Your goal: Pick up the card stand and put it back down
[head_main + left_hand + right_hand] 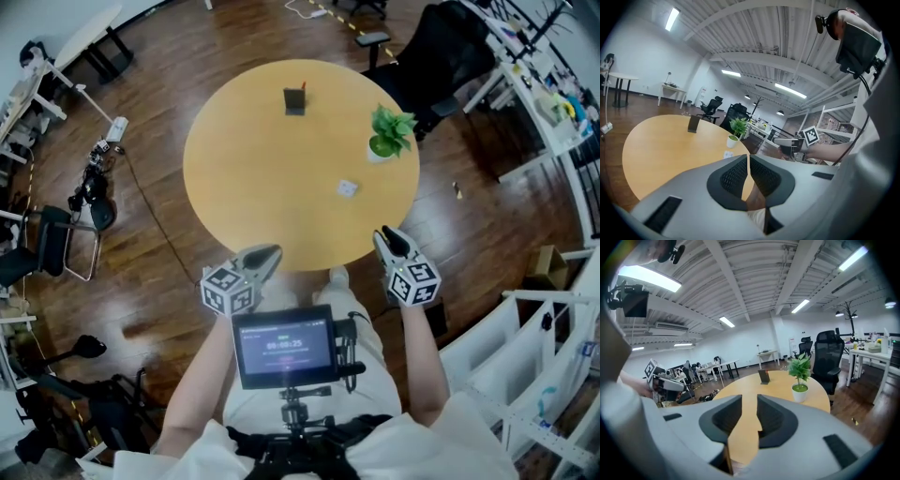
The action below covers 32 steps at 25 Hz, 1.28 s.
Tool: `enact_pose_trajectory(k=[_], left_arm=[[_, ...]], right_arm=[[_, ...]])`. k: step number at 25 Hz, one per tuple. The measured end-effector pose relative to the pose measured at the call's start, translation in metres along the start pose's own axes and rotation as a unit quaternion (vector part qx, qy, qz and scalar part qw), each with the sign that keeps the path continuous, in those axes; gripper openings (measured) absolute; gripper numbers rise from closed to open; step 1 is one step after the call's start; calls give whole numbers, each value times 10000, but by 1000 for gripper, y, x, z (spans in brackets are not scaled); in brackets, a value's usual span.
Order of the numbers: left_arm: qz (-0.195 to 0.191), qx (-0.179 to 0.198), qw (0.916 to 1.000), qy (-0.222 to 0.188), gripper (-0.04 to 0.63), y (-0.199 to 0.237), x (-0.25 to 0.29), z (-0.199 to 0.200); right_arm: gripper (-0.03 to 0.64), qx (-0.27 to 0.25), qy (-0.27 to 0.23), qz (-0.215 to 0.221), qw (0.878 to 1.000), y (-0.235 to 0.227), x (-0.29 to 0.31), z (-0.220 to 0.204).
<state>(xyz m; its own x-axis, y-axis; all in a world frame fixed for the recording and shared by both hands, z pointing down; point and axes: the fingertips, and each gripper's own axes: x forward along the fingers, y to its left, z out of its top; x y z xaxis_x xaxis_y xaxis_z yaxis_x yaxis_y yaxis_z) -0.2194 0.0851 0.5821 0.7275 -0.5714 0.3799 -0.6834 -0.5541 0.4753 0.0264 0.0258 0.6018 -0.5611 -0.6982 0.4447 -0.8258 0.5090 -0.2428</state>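
Round table (262, 169), card stand (294, 100) well beyond left claw (268, 253) and right claw (386, 235)

The table (253, 178) is light tan, the floor (150, 281) dark glossy brown. The card stand (295, 100) is black, and the plant (392, 127) is green in a white pot (380, 149).

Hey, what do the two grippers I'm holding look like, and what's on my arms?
Both the left gripper and the right gripper have light grey moulded bodies with black ribbed pads inside the jaws. Each carries a white cube with black square markers: left cube, right cube. The forearms are bare below loose white sleeves.
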Motion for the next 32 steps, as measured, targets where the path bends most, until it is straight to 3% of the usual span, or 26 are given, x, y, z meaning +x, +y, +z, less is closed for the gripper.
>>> enact_pose_trajectory(k=[11, 20, 28, 32], left_arm=[[-294, 85, 9995, -55, 17, -14, -33, -23], [-160, -1, 9995, -261, 17, -29, -30, -11], [-234, -8, 9995, -221, 17, -83, 6, -8], [-210, -76, 9995, -211, 17, -109, 23, -14]], right_arm=[[115, 161, -367, -194, 9990, 54, -38, -3], [115, 201, -437, -19, 9988, 56, -59, 4], [115, 46, -680, 17, 9977, 28, -114, 26], [115, -219, -563, -71, 9981, 14, -148, 21]])
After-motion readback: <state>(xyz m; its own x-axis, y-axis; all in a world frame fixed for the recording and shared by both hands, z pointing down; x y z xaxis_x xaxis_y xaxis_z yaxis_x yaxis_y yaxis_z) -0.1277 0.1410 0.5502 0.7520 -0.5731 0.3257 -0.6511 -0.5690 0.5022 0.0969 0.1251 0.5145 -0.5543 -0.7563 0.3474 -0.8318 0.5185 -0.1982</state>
